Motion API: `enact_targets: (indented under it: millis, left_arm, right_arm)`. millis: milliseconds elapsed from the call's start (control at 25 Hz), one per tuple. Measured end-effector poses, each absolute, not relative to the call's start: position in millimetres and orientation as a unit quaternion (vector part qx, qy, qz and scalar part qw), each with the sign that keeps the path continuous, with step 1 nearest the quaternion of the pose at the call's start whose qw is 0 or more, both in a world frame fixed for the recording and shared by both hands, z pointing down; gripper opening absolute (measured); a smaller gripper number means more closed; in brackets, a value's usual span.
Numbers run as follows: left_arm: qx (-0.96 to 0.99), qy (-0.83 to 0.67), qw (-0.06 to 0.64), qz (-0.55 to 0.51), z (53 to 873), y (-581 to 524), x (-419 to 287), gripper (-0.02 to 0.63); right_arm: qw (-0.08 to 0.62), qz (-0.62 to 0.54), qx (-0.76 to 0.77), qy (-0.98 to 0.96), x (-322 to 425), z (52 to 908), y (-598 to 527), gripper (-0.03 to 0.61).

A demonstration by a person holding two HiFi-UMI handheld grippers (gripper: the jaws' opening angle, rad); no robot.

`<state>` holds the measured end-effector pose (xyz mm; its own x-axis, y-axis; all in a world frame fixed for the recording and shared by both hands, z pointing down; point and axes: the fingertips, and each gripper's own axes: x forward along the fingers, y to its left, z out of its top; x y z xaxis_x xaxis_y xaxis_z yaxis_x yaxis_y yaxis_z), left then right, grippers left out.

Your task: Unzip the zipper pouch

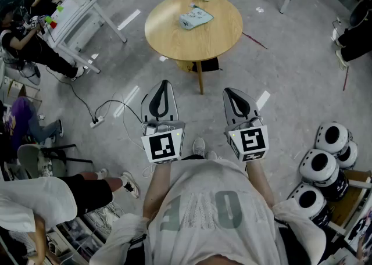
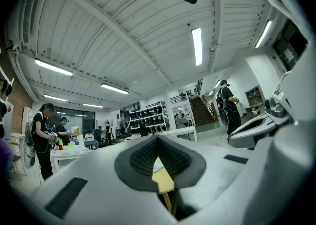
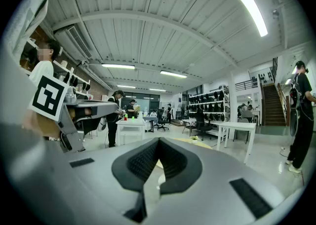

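While lying flat on the round table (image 1: 174, 40), well apart from both grippers, should handle, being a zipper pouch (image 1: 195, 18), as light, soft, floppy. Best pinned at 1 end, pulled by the slider tab. Left gripper (image 1: 163, 86), right gripper (image 1: 231, 93): clenched, empty. Shows whole only in head view; in the 2 gripper views, just slivers of table.

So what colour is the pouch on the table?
The pouch is pale blue-green; the head view shows it best.

Pale-blue zipper pouch (image 1: 195, 18); tan table (image 1: 168, 34); grey floor (image 1: 290, 54); black-and-white marker cubes (image 1: 163, 146).
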<state>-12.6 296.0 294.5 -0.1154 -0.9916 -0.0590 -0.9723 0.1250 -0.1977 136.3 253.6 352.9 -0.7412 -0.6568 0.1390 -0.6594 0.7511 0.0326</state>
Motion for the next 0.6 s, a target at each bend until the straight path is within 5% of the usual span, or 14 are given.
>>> enact_targets:
  millis: [600]
  left_arm:
    - [-0.662,0.744,0.081,-0.042,298.1,289.5,-35.3,0.026]
  right_arm:
    - [0.055,0.011,0.347,-0.936,114.2,347.5,247.9,0.029]
